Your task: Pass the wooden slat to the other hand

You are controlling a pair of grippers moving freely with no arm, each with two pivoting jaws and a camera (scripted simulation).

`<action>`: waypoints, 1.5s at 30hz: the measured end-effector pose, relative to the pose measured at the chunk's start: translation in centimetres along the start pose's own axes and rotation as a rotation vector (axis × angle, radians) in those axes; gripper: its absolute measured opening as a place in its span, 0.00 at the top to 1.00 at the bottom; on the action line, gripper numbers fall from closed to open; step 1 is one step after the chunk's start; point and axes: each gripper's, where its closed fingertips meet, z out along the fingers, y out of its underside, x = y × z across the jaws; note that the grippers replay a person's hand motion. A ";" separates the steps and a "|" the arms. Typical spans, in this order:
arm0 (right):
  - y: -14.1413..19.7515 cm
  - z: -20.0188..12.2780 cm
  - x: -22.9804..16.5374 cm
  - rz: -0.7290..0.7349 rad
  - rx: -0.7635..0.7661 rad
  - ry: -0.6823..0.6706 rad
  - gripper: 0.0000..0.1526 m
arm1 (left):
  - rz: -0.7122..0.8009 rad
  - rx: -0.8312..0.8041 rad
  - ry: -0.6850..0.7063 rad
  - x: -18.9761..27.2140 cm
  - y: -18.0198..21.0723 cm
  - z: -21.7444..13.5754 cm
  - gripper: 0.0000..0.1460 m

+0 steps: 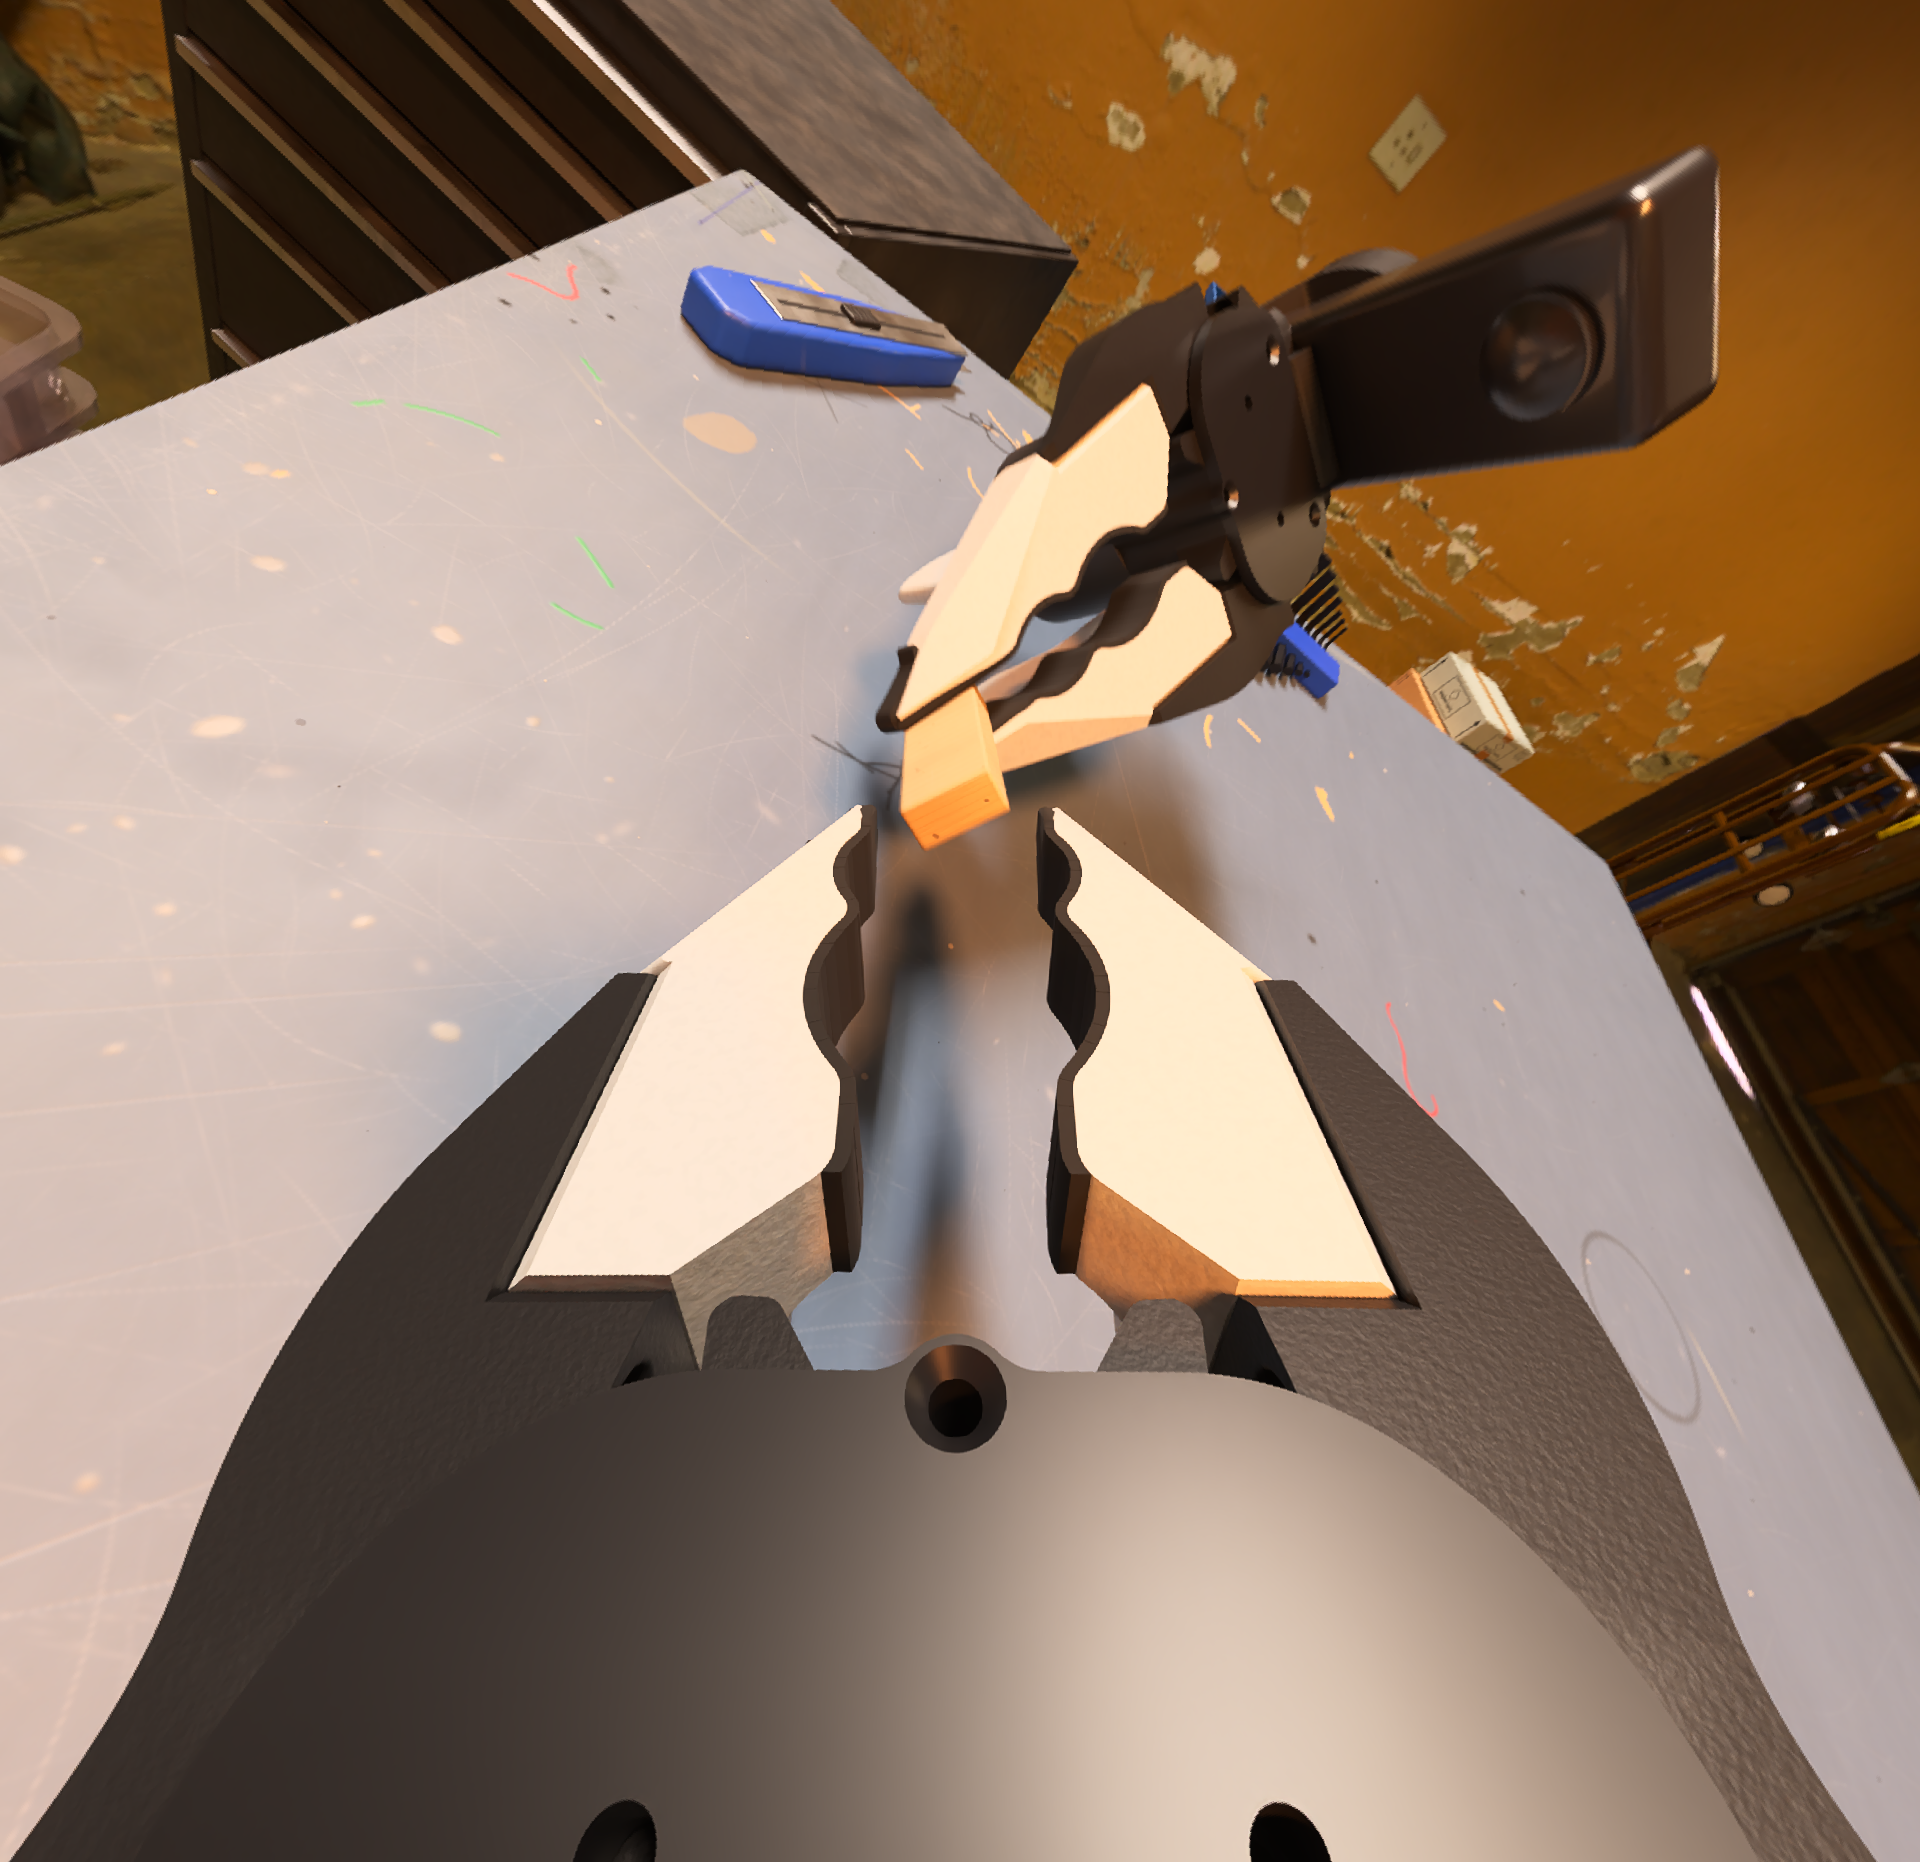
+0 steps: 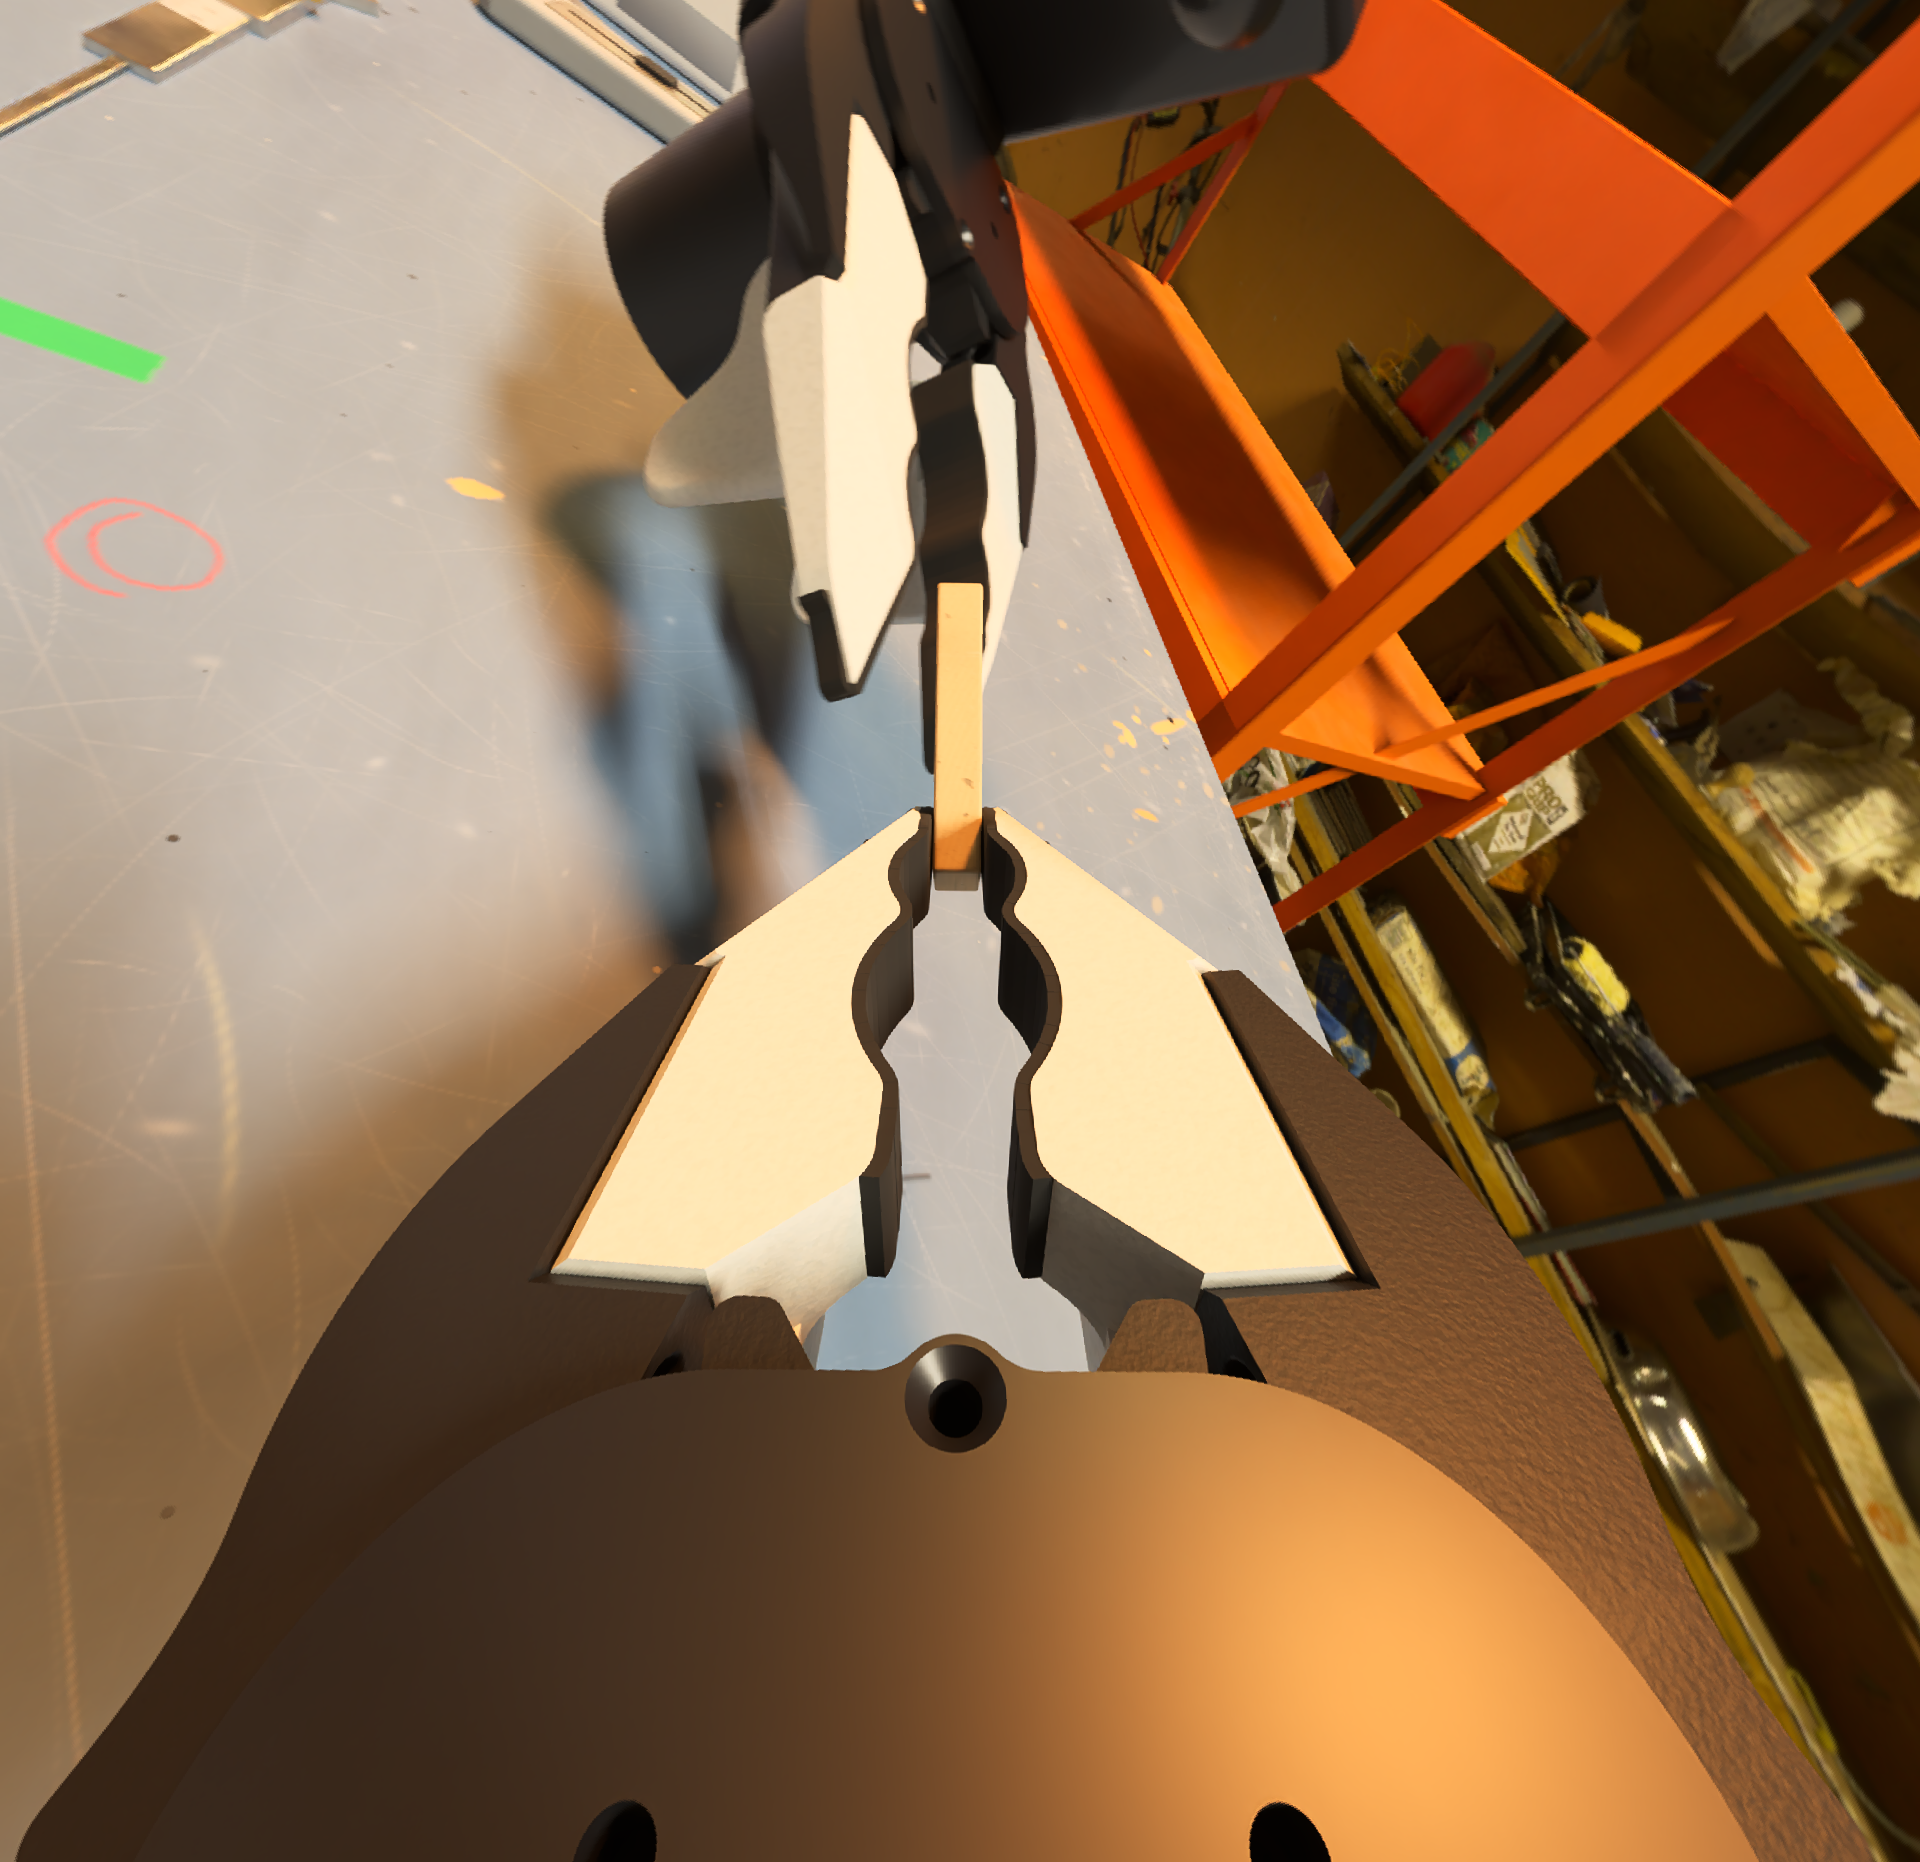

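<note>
The wooden slat [image 2: 958, 711] is a short pale strip held in the air over the grey table [image 1: 312, 773]. My right gripper [image 2: 956, 836] is shut on its near end. In the left wrist view the right gripper [image 1: 935, 711] comes in from the upper right with the slat's free end [image 1: 951, 784] sticking out of its tips. My left gripper [image 1: 956, 825] is open, and the slat's end sits just ahead of its fingertips, in line with the gap. In the right wrist view the left gripper [image 2: 914, 638] has its fingers on either side of the slat's far end, not closed on it.
A blue utility knife [image 1: 821, 332] lies at the table's far side, with a dark drawer cabinet [image 1: 416, 129] behind it. An orange metal frame [image 2: 1558, 285] and cluttered shelves stand past the table edge. A brass caliper [image 2: 208, 4] and a white device [image 2: 623, 25] lie far off.
</note>
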 end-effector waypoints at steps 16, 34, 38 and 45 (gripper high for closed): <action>0.4 0.6 -1.0 -0.056 -0.054 -0.005 0.95 | -0.093 -0.006 -0.036 -0.3 0.6 -0.2 0.88; 3.1 1.5 0.7 0.284 -0.211 -0.102 0.74 | -0.032 -0.081 -0.295 -3.5 3.1 -4.1 0.88; 3.8 1.8 0.6 0.339 -0.264 -0.138 0.73 | 0.002 -0.108 -0.322 -3.8 3.5 -4.0 0.88; 4.4 2.2 0.9 0.402 -0.304 -0.131 0.77 | 0.018 -0.097 -0.356 -4.2 3.5 -4.5 0.88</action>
